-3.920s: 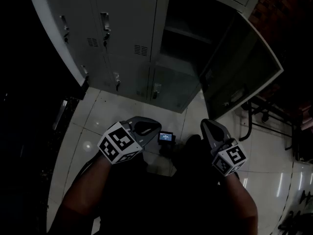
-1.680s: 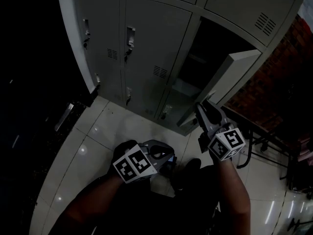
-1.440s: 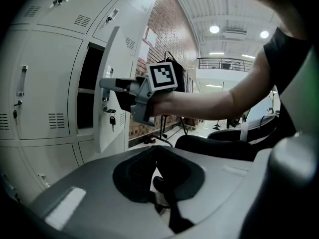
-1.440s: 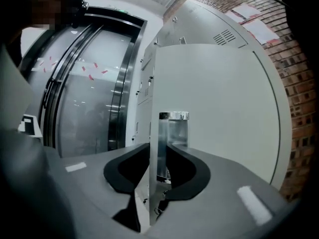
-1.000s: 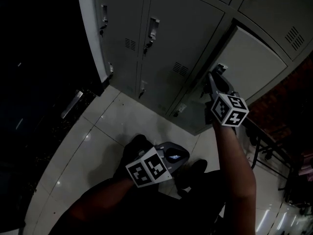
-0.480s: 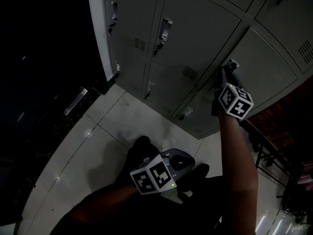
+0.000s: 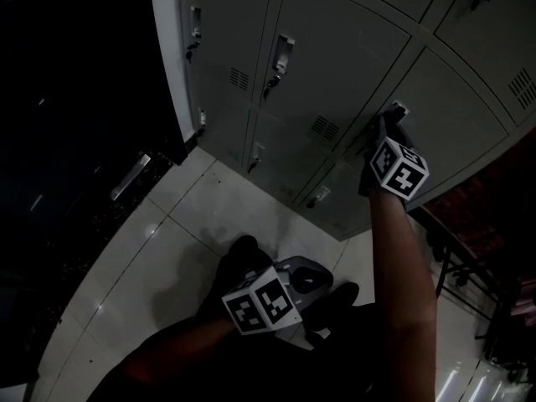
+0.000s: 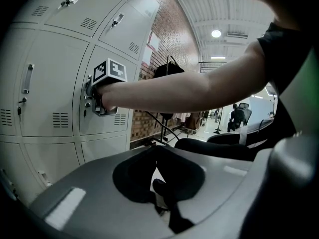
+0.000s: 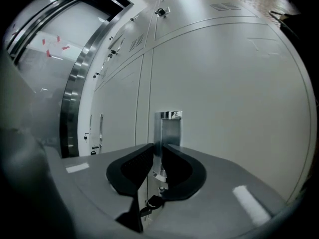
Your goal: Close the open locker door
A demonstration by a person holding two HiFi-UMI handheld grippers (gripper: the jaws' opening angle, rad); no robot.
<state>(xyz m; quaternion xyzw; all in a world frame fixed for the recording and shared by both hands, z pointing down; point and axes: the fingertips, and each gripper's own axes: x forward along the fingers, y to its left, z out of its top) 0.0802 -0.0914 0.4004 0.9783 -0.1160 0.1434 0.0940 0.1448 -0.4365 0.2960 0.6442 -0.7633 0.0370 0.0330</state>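
The grey locker door [image 7: 456, 111] lies flush in the row of lockers, and in the right gripper view this door [image 9: 229, 93] fills the right side. Its chrome handle [image 9: 169, 126] stands upright between the jaws of my right gripper [image 9: 158, 151]. The pads sit against the handle's edge as the jaws are opening. In the head view the right gripper [image 7: 388, 126] is held out at arm's length on the handle [image 7: 397, 108]. My left gripper [image 7: 311, 277] hangs low over the floor near my feet, shut and holding nothing; its jaw tips [image 8: 153, 151] meet.
Shut grey lockers [image 7: 318, 65] with small latches fill the wall to the left. Pale floor tiles [image 7: 167, 249] lie below. A dark metal frame [image 7: 456, 266] stands at the right. A brick wall [image 8: 164, 29] and a distant person [image 8: 235, 117] lie beyond.
The locker door swung from wide open to flush shut, pushed by my right gripper on its handle. In the last half second little moved. The left gripper stayed low.
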